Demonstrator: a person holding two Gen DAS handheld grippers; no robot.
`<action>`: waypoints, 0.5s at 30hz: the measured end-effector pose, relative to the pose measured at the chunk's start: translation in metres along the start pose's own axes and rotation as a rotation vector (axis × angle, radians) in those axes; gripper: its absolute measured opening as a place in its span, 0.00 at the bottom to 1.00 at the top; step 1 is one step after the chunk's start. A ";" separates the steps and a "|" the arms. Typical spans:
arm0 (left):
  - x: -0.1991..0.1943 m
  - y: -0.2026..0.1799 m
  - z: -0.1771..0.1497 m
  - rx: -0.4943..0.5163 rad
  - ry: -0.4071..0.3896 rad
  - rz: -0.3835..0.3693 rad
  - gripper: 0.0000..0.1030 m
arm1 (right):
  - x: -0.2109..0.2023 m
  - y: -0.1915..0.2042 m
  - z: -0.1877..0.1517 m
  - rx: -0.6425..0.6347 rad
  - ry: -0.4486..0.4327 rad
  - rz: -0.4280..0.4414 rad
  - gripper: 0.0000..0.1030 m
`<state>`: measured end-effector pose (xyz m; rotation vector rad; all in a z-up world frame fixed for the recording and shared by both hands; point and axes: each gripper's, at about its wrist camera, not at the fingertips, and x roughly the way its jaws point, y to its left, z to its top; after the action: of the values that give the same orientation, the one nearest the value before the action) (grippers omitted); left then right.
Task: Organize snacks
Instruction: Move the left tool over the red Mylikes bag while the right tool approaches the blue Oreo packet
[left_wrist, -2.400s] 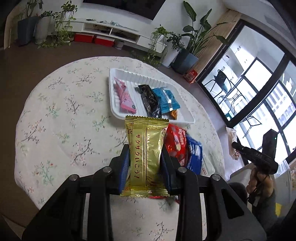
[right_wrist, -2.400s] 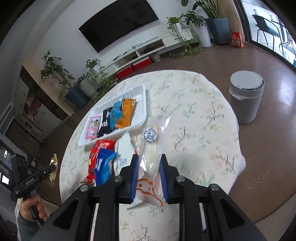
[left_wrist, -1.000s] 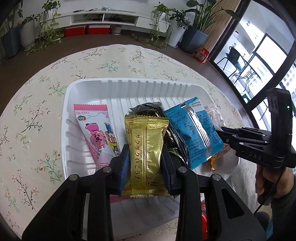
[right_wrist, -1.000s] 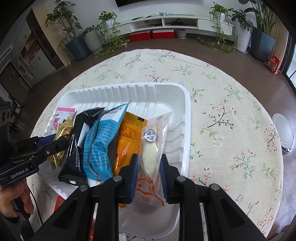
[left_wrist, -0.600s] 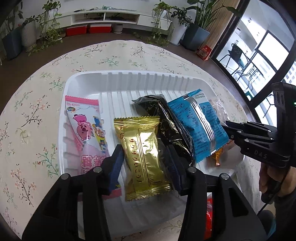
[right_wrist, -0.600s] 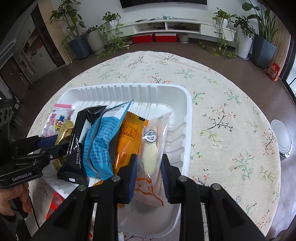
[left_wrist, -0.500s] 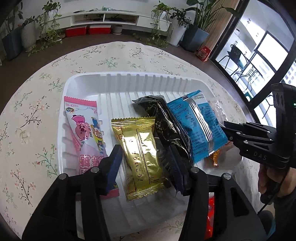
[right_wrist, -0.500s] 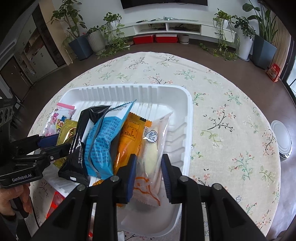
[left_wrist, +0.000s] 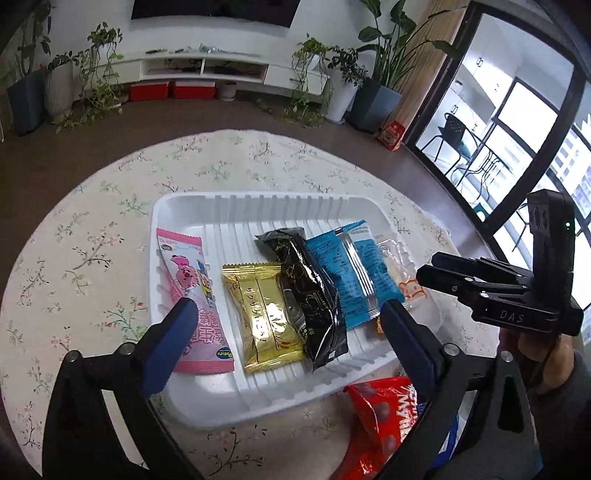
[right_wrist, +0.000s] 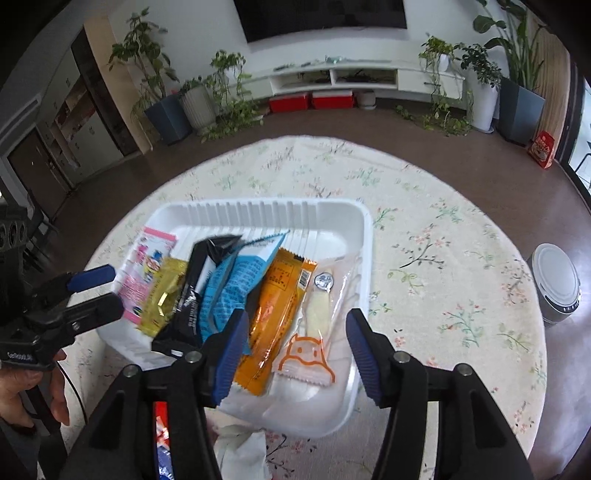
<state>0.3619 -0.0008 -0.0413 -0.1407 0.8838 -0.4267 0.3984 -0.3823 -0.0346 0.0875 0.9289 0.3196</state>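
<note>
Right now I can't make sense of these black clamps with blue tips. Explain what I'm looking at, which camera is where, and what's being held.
There is no robot here: a person holds a hand-operated clamp tool in each hand, and each tool carries a wide-angle camera looking along its own two fingers.

In the left tool's view, the left gripper frames the bottom of the picture, and the right gripper shows at the right edge. The right tool's view mirrors that.

On the flowered tablecloth sits a white tray with a row of snacks: pink packet, gold packet, black packet, blue packet, orange packet and clear packet. A red packet lies outside the tray.

Nothing is held: both grippers' jaws have just been opening, and the gold and clear packets lie loose in the tray.
</note>
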 end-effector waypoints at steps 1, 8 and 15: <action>-0.011 -0.001 -0.004 0.012 -0.031 0.002 1.00 | -0.010 -0.001 -0.002 0.010 -0.026 0.012 0.65; -0.084 -0.017 -0.048 0.113 -0.182 0.104 1.00 | -0.087 0.011 -0.045 0.030 -0.169 0.049 0.75; -0.135 -0.016 -0.110 0.031 -0.256 0.221 1.00 | -0.128 0.048 -0.116 0.011 -0.211 0.056 0.78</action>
<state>0.1972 0.0473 -0.0090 -0.0659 0.6316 -0.2105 0.2236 -0.3829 0.0050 0.1549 0.7198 0.3502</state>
